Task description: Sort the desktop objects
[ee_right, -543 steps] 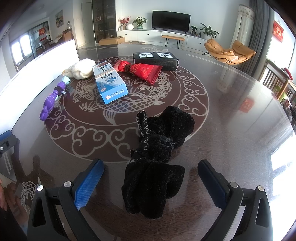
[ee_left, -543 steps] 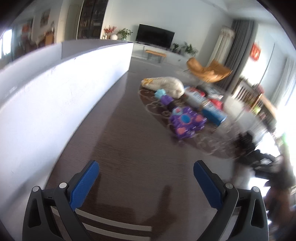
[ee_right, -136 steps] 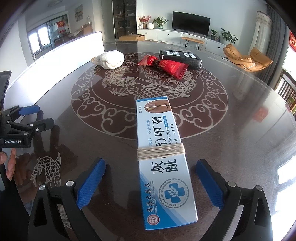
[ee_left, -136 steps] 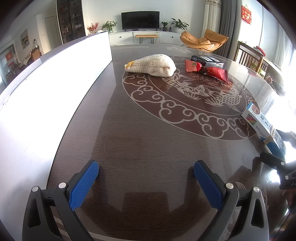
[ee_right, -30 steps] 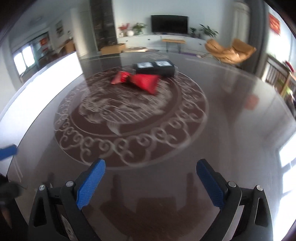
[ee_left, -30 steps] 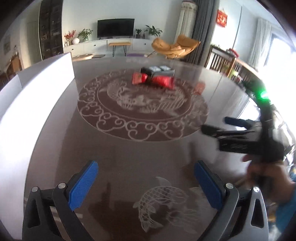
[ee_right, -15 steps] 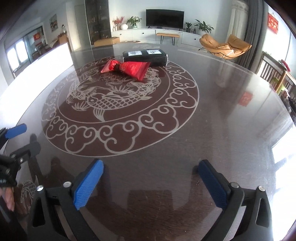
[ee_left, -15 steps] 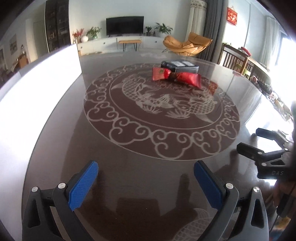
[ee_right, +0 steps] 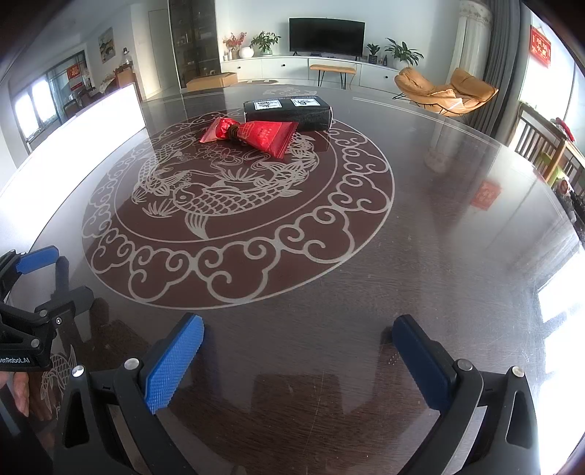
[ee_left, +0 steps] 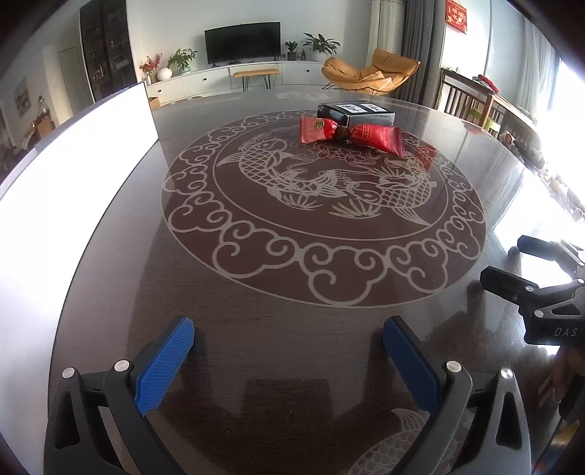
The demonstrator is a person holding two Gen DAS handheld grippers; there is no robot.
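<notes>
two items are seen on the table (ee_left: 226, 310), a large round dark top with a pale fish-and-cloud medallion at its centre. a white panel (ee_left: 73, 175) is stood along the table's left edge. beyond the table a tv (ee_right: 326, 35) is mounted above a low white cabinet, and an orange chair (ee_right: 444, 91) is placed to the right of it.

the black box (ee_right: 289, 113) is laid on the far rim of the medallion, labels up. the red packet (ee_right: 256, 135) is laid flat just in front of it, pinched by a dark band near one end; whether packet and box touch cannot be told.

the left gripper (ee_left: 289, 347) is held low over the near table edge, blue pads spread wide, nothing between them. the right gripper (ee_right: 298, 343) is held likewise, fingers wide apart and empty. both are kept well apart from the packet and box. each gripper is caught at the edge of the other's view, side by side.
</notes>
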